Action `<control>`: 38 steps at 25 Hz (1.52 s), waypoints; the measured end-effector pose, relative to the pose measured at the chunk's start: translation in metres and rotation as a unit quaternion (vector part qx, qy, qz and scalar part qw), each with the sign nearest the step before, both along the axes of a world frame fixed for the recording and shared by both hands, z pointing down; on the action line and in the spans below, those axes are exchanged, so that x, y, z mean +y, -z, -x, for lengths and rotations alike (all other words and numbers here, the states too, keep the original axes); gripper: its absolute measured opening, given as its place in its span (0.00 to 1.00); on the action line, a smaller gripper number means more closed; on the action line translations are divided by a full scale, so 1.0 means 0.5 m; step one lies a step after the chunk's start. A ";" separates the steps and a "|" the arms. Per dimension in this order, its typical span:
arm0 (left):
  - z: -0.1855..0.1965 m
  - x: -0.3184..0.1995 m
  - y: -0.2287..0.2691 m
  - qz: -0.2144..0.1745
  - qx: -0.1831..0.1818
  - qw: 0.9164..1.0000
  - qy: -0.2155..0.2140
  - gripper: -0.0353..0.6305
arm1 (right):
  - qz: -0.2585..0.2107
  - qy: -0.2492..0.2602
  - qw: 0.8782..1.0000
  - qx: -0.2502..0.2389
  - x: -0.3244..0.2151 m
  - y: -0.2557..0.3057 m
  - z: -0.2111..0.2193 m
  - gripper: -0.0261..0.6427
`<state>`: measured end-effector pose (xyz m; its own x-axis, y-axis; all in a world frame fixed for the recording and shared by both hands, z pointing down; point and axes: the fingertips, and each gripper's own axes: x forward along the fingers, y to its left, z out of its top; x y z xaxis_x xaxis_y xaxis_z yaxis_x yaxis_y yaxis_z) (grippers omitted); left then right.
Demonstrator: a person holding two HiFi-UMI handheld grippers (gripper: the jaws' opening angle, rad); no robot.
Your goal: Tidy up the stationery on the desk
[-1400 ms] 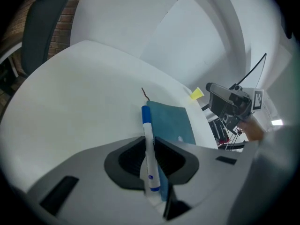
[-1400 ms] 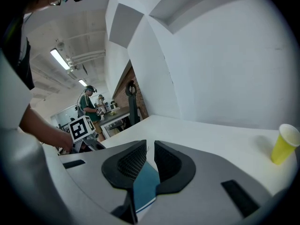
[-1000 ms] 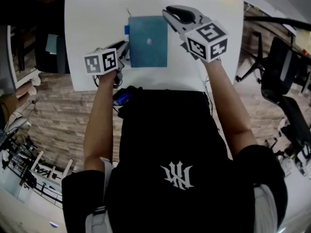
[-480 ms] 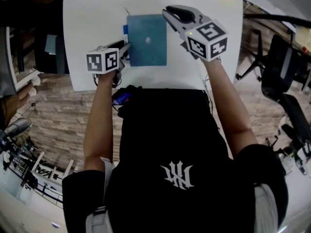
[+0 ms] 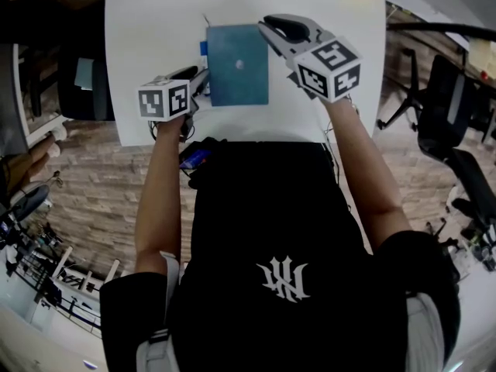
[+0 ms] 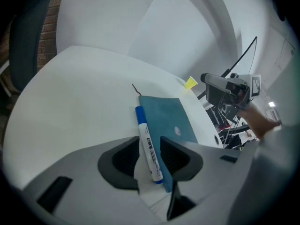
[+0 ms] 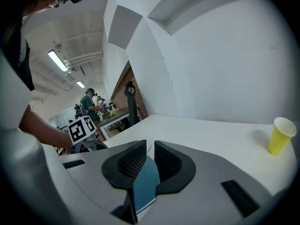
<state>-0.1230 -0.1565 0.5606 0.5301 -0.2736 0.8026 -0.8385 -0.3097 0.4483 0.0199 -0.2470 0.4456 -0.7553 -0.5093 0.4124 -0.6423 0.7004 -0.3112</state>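
Left tongs (image 6: 150, 146) have just been opening; the jaws stand apart around the marker (image 6: 144, 130), not pinching it. The marker lies on the bench (image 5: 155, 22) along the notebook's (image 5: 237, 65) left edge. Right tongs (image 7: 149, 153) clamp the notebook's right edge.

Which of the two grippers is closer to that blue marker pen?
Left. The left gripper's jaws have just been opening around the marker beside the notebook; the right gripper grips the notebook's opposite edge.
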 end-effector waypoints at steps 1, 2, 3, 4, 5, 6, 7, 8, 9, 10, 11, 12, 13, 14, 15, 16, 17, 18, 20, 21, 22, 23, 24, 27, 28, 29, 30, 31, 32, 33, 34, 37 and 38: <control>0.000 -0.004 0.008 -0.005 -0.001 1.000 0.000 0.26 | 0.001 0.000 1.000 -0.003 0.002 0.003 -0.002 0.15; -0.002 -0.009 0.019 -0.014 0.000 1.000 -0.001 0.26 | 0.000 0.002 1.000 -0.008 0.006 0.008 -0.003 0.15; -0.006 -0.014 0.032 -0.026 0.002 1.000 -0.001 0.26 | -0.004 0.005 1.000 -0.013 0.012 0.018 -0.004 0.15; -0.009 -0.021 0.048 -0.041 0.007 0.999 -0.001 0.25 | -0.011 0.010 1.000 -0.017 0.018 0.031 -0.001 0.15; -0.011 -0.028 0.064 -0.057 0.014 0.998 -0.002 0.23 | -0.020 0.016 0.999 -0.022 0.023 0.048 0.006 0.14; -0.011 -0.036 0.082 -0.075 0.022 0.997 -0.006 0.20 | -0.029 0.023 0.999 -0.029 0.028 0.067 0.017 0.14; -0.012 -0.044 0.100 -0.094 0.030 0.995 -0.012 0.18 | -0.038 0.030 0.998 -0.038 0.032 0.088 0.029 0.14; -0.013 -0.053 0.121 -0.115 0.041 0.992 -0.019 0.15 | -0.048 0.037 0.997 -0.047 0.036 0.110 0.041 0.14; -0.016 -0.063 0.146 -0.136 0.055 0.989 -0.026 0.13 | -0.058 0.043 0.996 -0.056 0.040 0.134 0.052 0.13; -0.021 -0.073 0.174 -0.159 0.073 0.984 -0.034 0.11 | -0.069 0.049 0.994 -0.064 0.044 0.158 0.061 0.13; -0.027 -0.081 0.207 -0.183 0.095 0.978 -0.041 0.09 | -0.080 0.053 0.993 -0.071 0.049 0.183 0.068 0.13; -0.034 -0.087 0.244 -0.206 0.121 0.970 -0.050 0.07 | -0.091 0.058 0.991 -0.078 0.056 0.210 0.073 0.13; -0.041 -0.091 0.282 -0.229 0.150 0.960 -0.059 0.06 | -0.104 0.062 0.989 -0.083 0.064 0.237 0.077 0.13; -0.047 -0.093 0.321 -0.252 0.176 0.949 -0.071 0.06 | -0.118 0.066 0.987 -0.089 0.073 0.266 0.079 0.13; -0.053 -0.092 0.358 -0.274 0.196 0.938 -0.086 0.06 | -0.132 0.068 0.984 -0.095 0.082 0.296 0.081 0.12; -0.057 -0.089 0.395 -0.295 0.212 0.926 -0.104 0.06 | -0.146 0.069 0.982 -0.101 0.092 0.324 0.083 0.12; -0.062 -0.084 0.430 -0.314 0.224 0.914 -0.122 0.06 | -0.159 0.069 0.979 -0.107 0.101 0.350 0.082 0.12; -0.067 -0.077 0.466 -0.332 0.235 0.903 -0.139 0.06 | -0.171 0.069 0.977 -0.111 0.111 0.374 0.080 0.12; -0.077 -0.060 0.533 -0.361 0.262 0.879 -0.165 0.06 | -0.201 0.067 0.971 -0.111 0.133 0.415 0.073 0.12; -0.080 -0.048 0.562 -0.374 0.275 0.868 -0.177 0.06 | -0.216 0.066 0.968 -0.108 0.147 0.431 0.070 0.12; -0.081 -0.034 0.589 -0.385 0.283 0.858 -0.188 0.06 | -0.227 0.065 0.966 -0.105 0.164 0.443 0.067 0.12; -0.080 -0.019 0.612 -0.396 0.290 0.848 -0.199 0.06 | -0.230 0.064 0.966 -0.100 0.183 0.448 0.063 0.12; -0.076 -0.005 0.635 -0.407 0.296 0.839 -0.208 0.06 | -0.229 0.064 0.967 -0.095 0.202 0.449 0.059 0.12; -0.055 0.032 0.697 -0.436 0.318 0.814 -0.217 0.06 | -0.235 0.061 0.965 -0.097 0.253 0.458 0.052 0.12; -0.046 0.044 0.714 -0.445 0.323 0.808 -0.214 0.06 | -0.237 0.059 0.965 -0.100 0.269 0.460 0.048 0.12; -0.039 0.057 0.726 -0.453 0.324 0.803 -0.211 0.06 | -0.236 0.058 0.965 -0.103 0.286 0.459 0.043 0.12; -0.035 0.071 0.734 -0.459 0.323 0.801 -0.207 0.06 | -0.233 0.057 0.965 -0.103 0.303 0.456 0.034 0.12; -0.034 0.087 0.738 -0.462 0.322 0.801 -0.204 0.06 | -0.229 0.056 0.966 -0.101 0.319 0.451 0.022 0.12; -0.035 0.103 0.739 -0.461 0.321 0.802 -0.203 0.06 | -0.226 0.054 0.968 -0.100 0.336 0.446 0.008 0.12; -0.036 0.120 0.737 -0.458 0.320 0.804 -0.201 0.06 | -0.222 0.053 0.968 -0.100 0.352 0.444 -0.004 0.12; -0.034 0.137 0.734 -0.454 0.319 0.808 -0.198 0.06 | -0.219 0.052 0.969 -0.104 0.370 0.444 -0.015 0.12; -0.025 0.189 0.727 -0.447 0.316 0.818 -0.175 0.06 | -0.208 0.059 0.970 -0.113 0.429 0.444 -0.037 0.12; -0.025 0.209 0.726 -0.446 0.315 0.821 -0.167 0.06 | -0.203 0.063 0.971 -0.112 0.449 0.440 -0.044 0.12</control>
